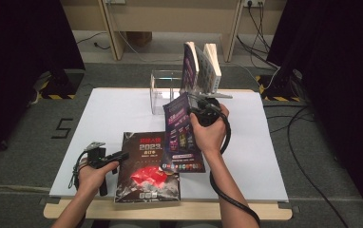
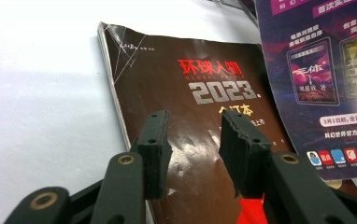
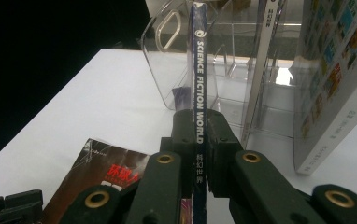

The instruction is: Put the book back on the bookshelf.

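Note:
My right gripper (image 1: 199, 113) is shut on the spine of a purple magazine (image 1: 182, 135), which it holds tilted up above the white table (image 1: 113, 114). In the right gripper view the pads (image 3: 186, 126) clamp the spine (image 3: 199, 70), lettered "SCIENCE FICTION WORLD". A dark magazine (image 1: 146, 166) marked "2023" lies flat near the front edge. My left gripper (image 1: 120, 156) rests at that magazine's left side, open. In the left gripper view its jaws stand apart (image 2: 195, 123) over the dark cover (image 2: 204, 93) with nothing between them, and the purple magazine (image 2: 317, 70) is at the right.
A clear acrylic rack (image 1: 165, 90) stands at the back of the table, just beyond the right gripper, with two upright books (image 1: 203, 66) in its right part. In the right gripper view the rack (image 3: 232, 60) and a book (image 3: 335, 79) are close ahead. Cables lie on the floor at the right.

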### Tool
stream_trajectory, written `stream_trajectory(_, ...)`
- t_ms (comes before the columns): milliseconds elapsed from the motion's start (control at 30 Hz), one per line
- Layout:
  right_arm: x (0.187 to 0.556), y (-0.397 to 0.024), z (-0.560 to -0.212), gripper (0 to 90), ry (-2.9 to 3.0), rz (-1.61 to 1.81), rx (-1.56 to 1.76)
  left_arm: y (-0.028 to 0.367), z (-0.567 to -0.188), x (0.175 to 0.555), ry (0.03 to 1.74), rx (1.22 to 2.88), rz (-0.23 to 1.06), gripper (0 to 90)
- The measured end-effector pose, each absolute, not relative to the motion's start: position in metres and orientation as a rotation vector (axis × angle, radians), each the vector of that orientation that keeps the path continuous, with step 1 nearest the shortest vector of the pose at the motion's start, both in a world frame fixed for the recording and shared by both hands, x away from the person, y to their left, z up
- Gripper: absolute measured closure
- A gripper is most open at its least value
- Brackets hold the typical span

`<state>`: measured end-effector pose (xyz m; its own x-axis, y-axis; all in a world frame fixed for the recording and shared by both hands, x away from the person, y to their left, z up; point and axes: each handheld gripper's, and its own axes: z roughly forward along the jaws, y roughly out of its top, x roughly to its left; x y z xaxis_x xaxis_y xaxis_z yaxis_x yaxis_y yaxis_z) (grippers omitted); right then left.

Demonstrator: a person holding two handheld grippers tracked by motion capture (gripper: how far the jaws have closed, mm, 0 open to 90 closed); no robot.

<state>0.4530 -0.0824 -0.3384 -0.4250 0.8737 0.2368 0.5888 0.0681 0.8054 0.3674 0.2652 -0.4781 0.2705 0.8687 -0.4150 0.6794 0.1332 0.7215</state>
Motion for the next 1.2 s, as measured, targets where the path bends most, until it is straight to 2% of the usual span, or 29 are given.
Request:
stream_trajectory(533, 0.455, -0.089, -0.315, 84.6, 1.918, 1.370, 1.434, 0.264, -0.479, 0.368, 1.463, 1.604, 0.247, 61.5)
stream_trajectory(1200, 0.465, -0.076, -0.291, 84.7, 1.810, 1.391, 1.360, 0.265, -0.476, 0.368, 1.451, 1.590, 0.252, 61.5)
